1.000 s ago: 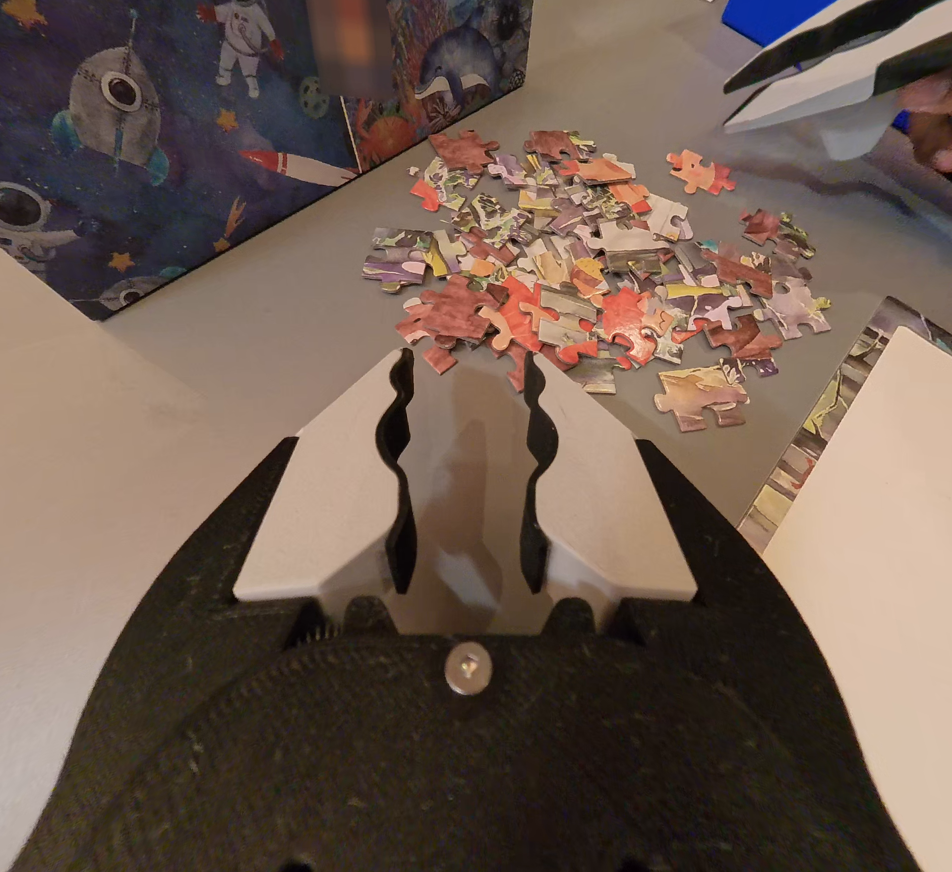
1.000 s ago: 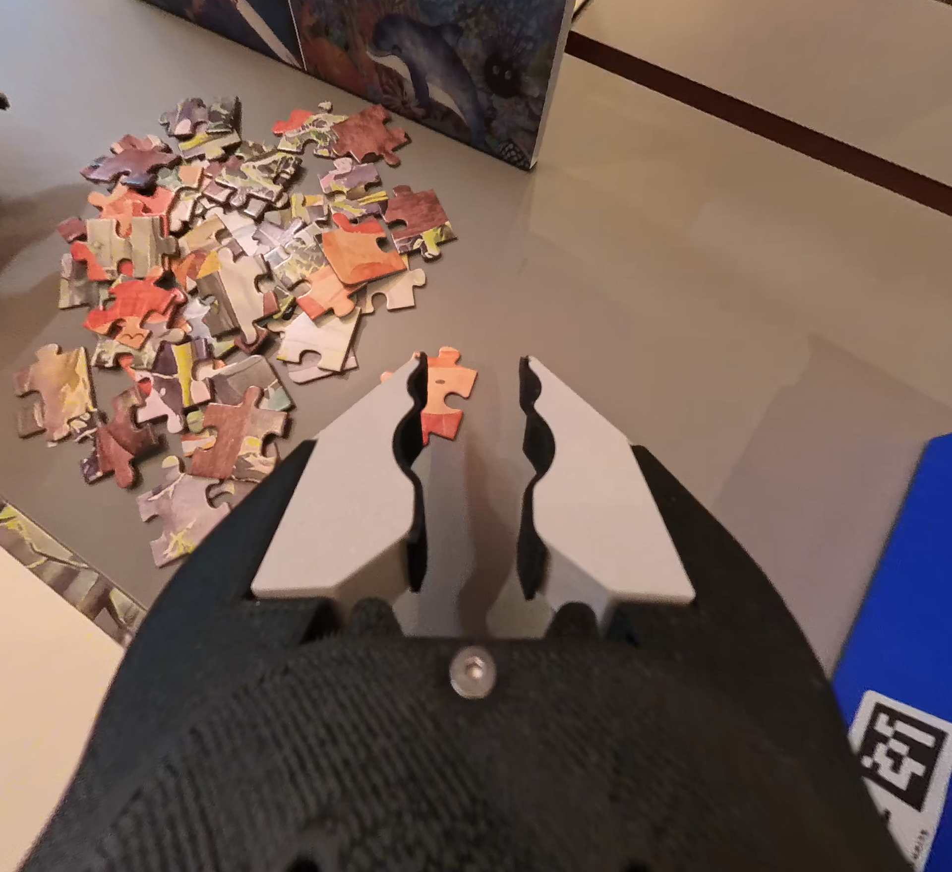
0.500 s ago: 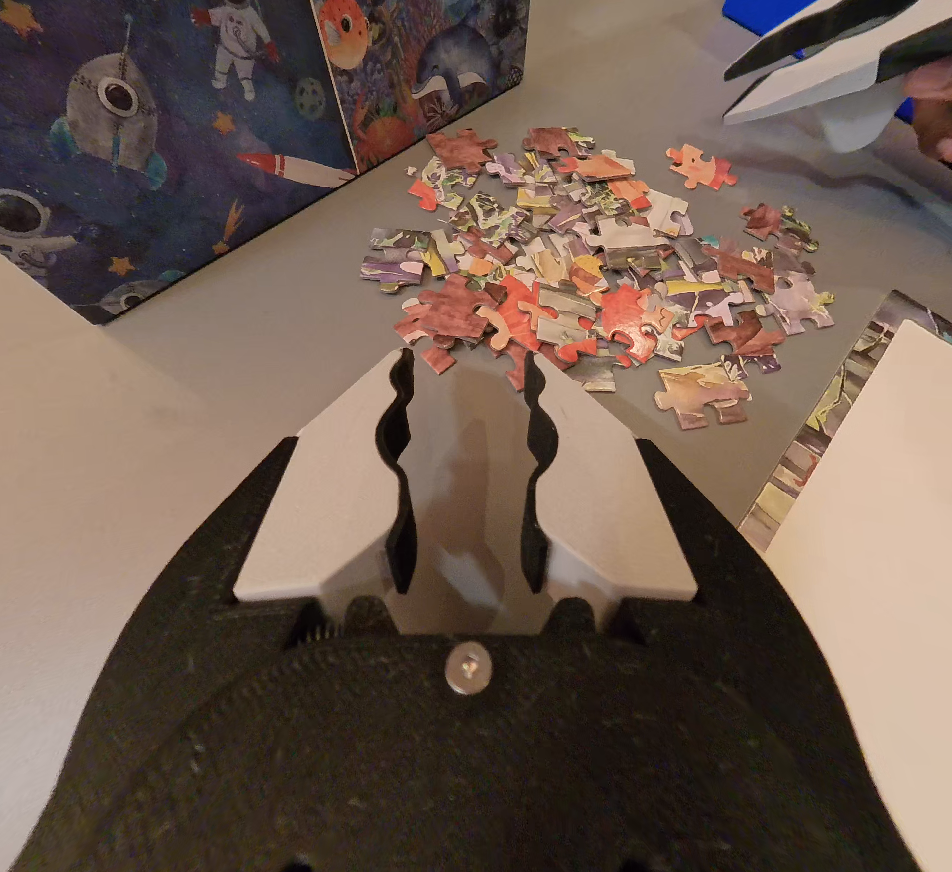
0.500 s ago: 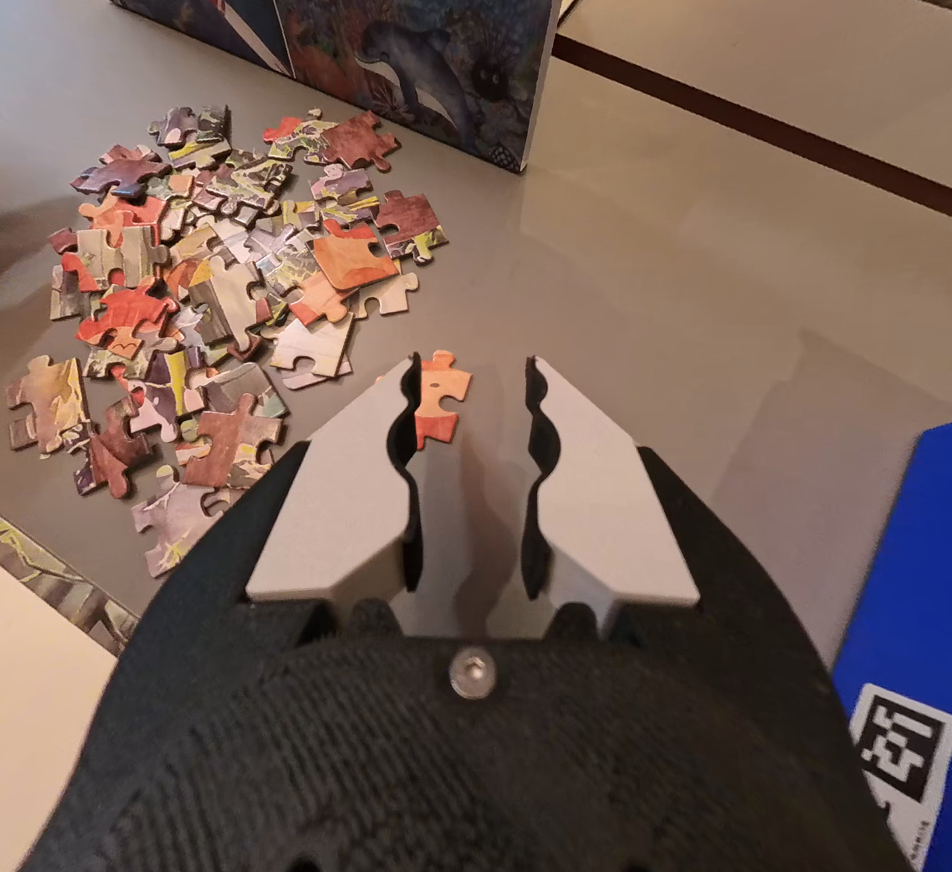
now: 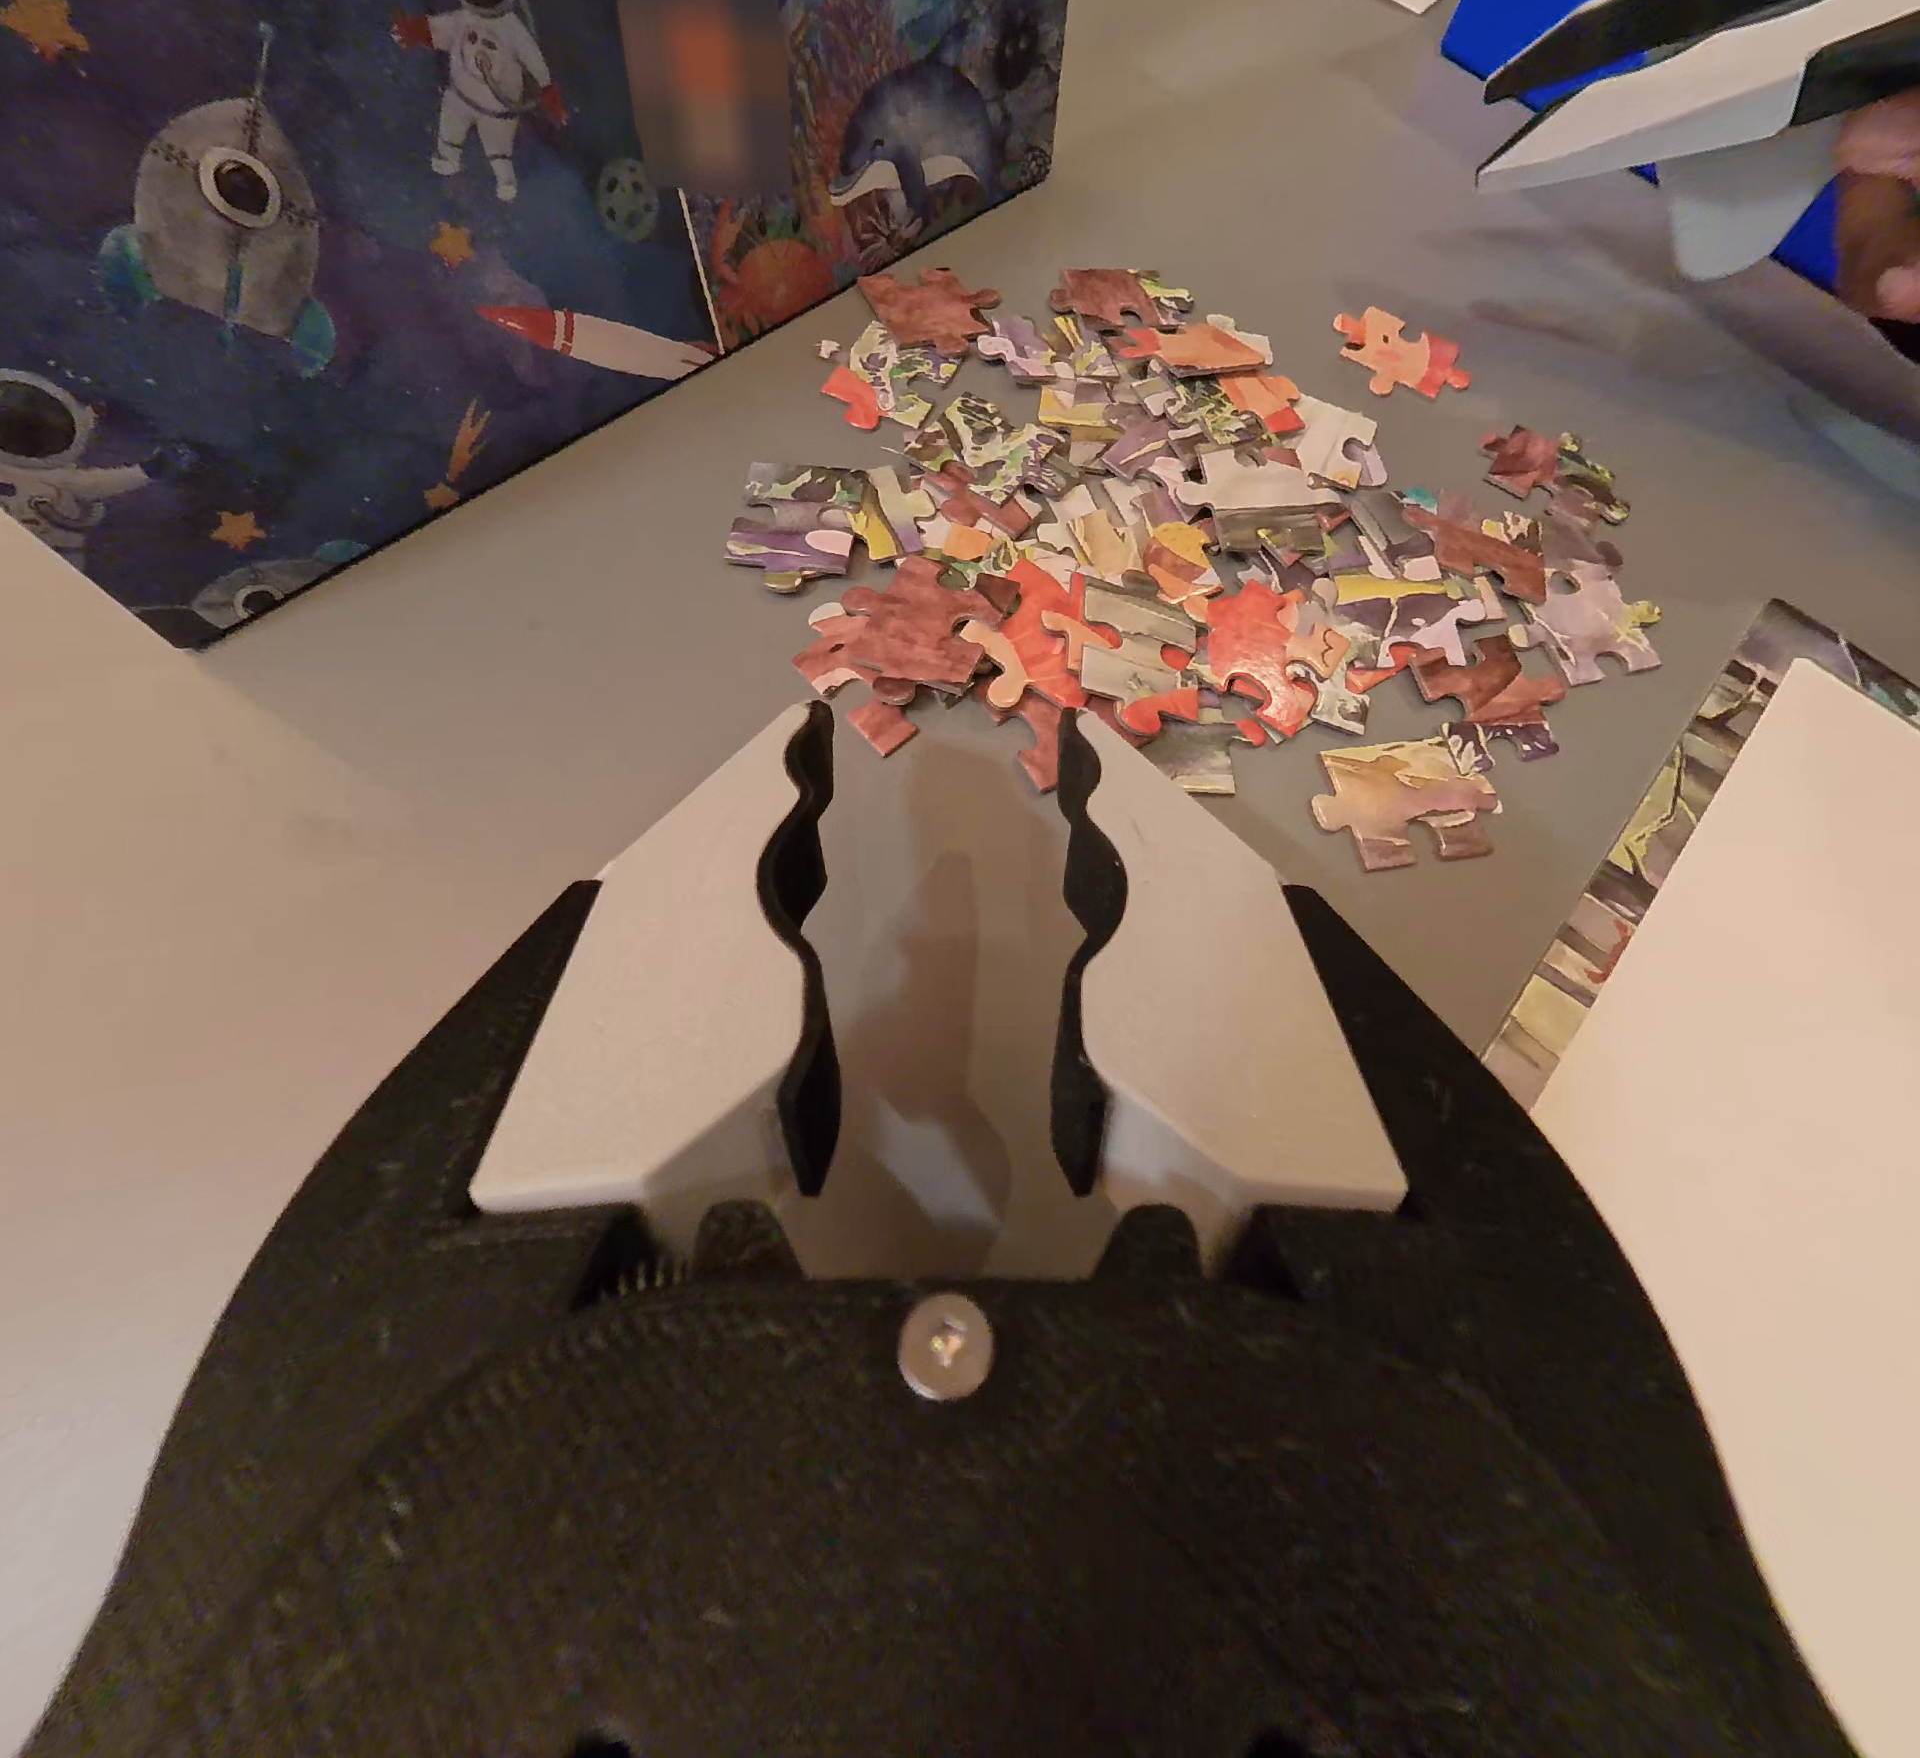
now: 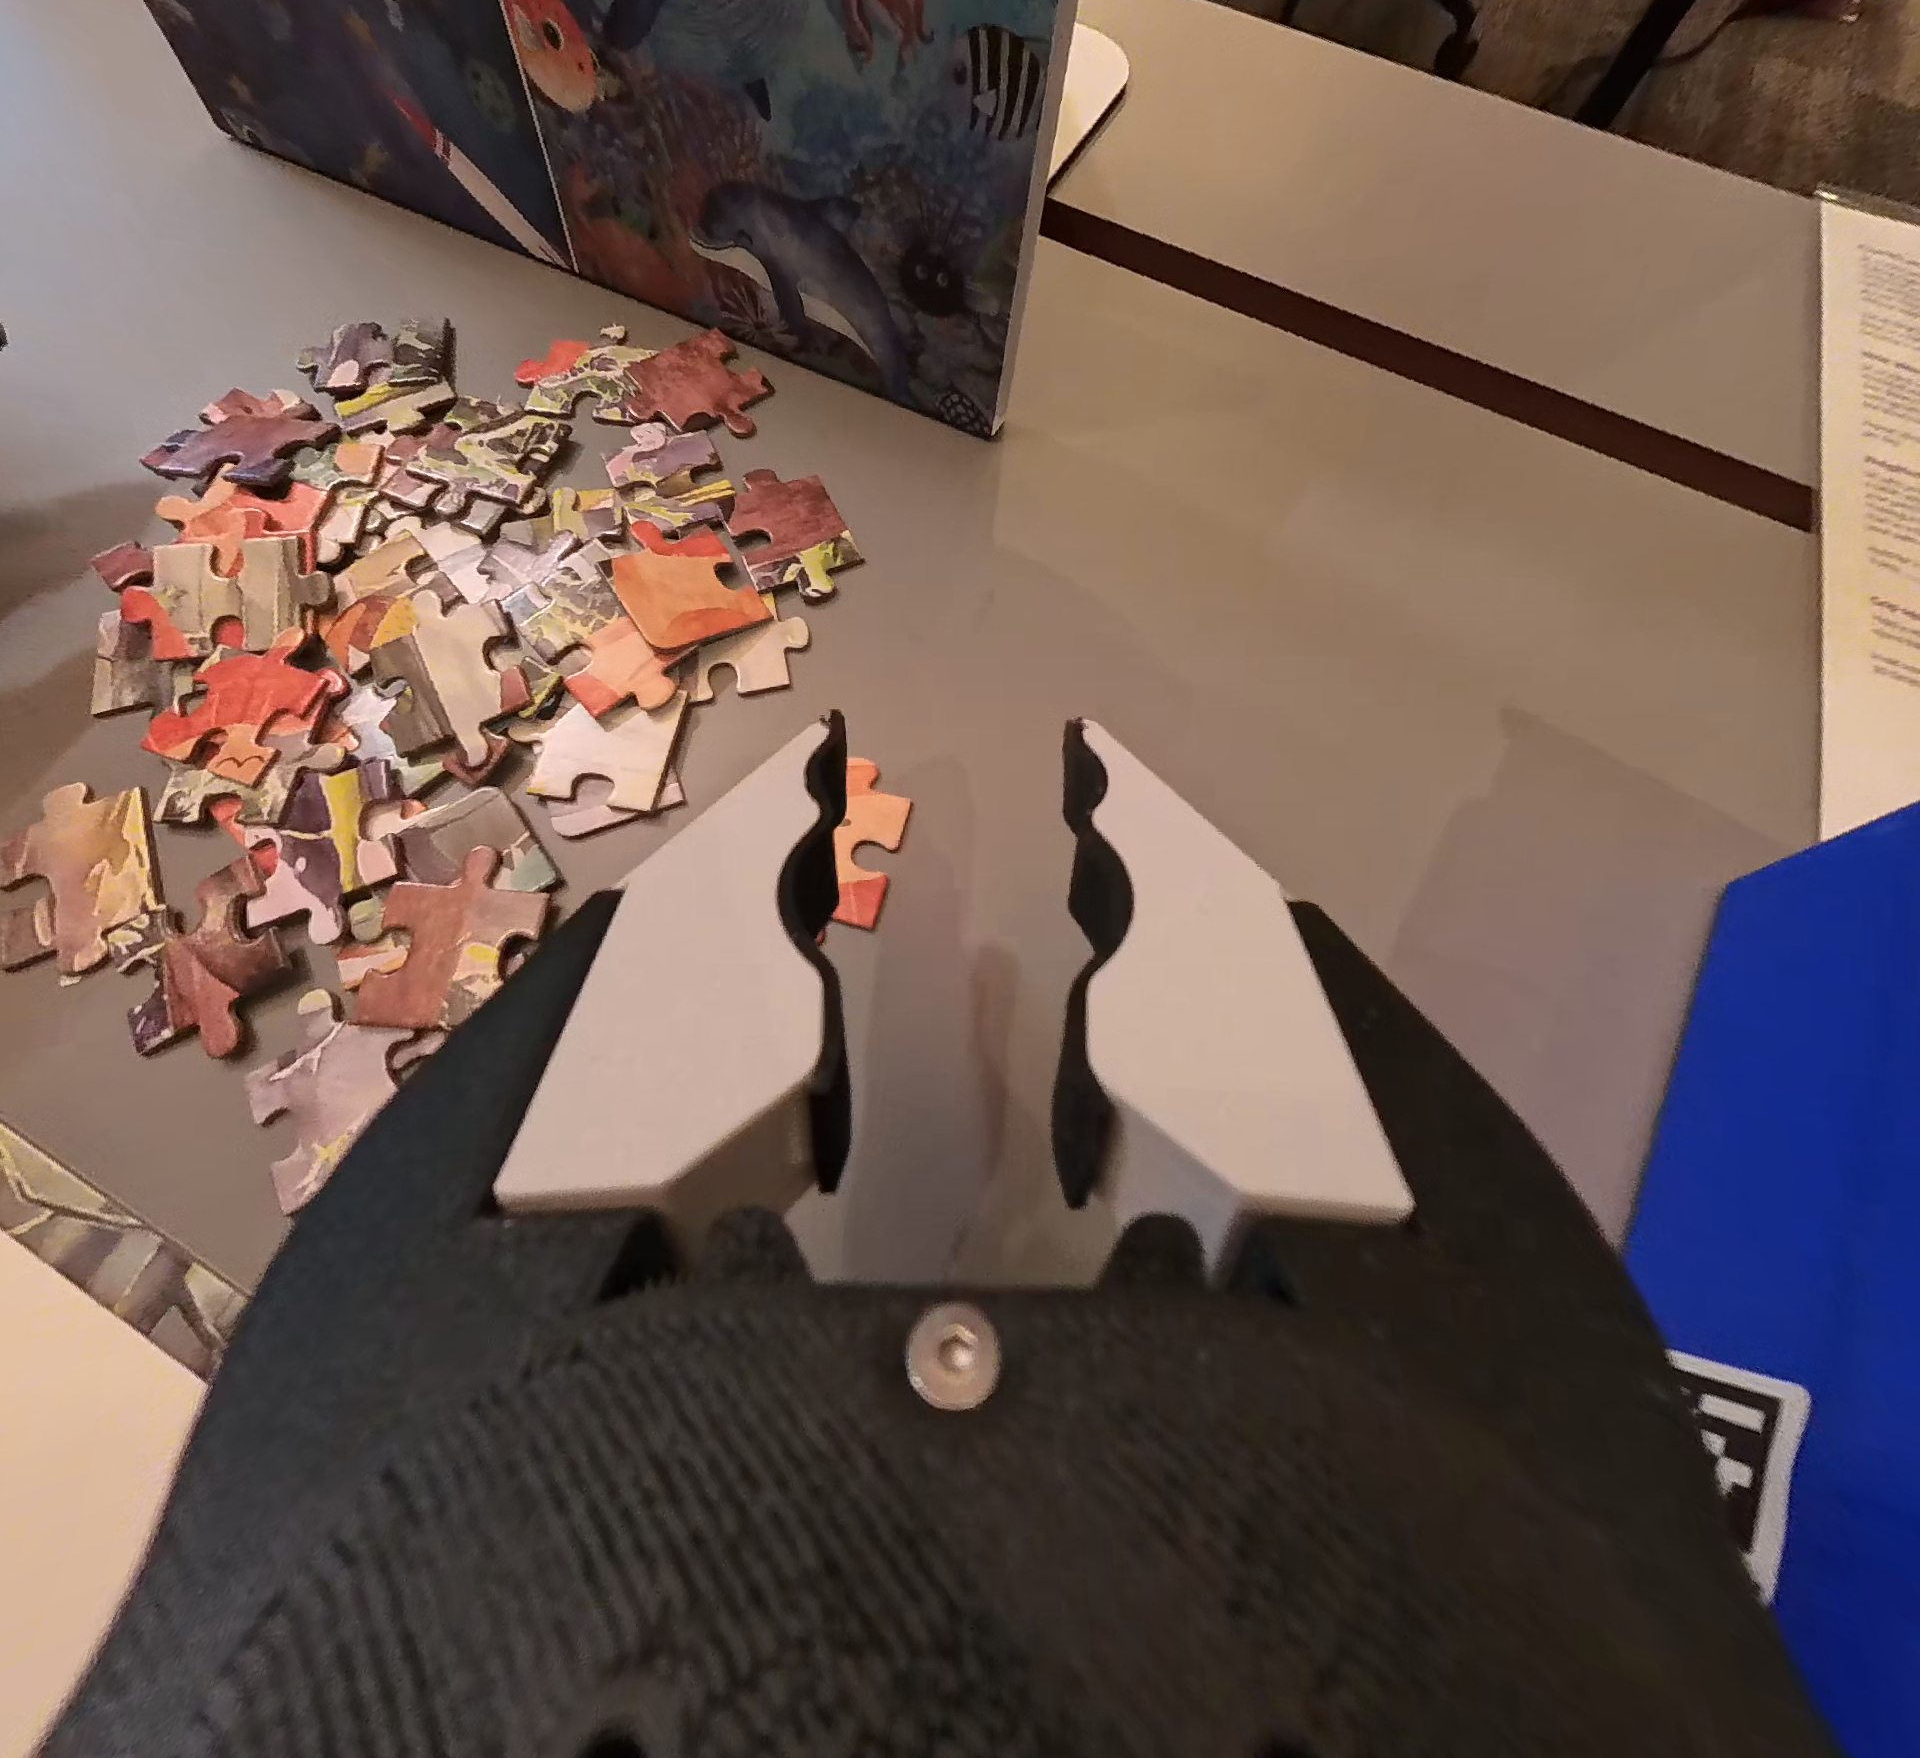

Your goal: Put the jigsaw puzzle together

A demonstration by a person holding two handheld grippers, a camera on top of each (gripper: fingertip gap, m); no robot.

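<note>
The grey table [image 6: 1299, 565] runs out ahead of both grippers. The illustrated puzzle box [image 5: 416, 181] stands upright ahead and to the left of the left gripper [image 5: 945, 732], whose jaws are parted with nothing between them. Just beyond its fingertips lies the heap of loose jigsaw pieces [image 5: 1174, 545]; the puzzle frame [image 5: 1621, 887] lies to its right. The right gripper [image 6: 951, 726] hangs with its jaws apart and empty, the heap ahead on its left. A lone orange piece [image 6: 868, 841] lies flat on the table under its left finger, part hidden.
</note>
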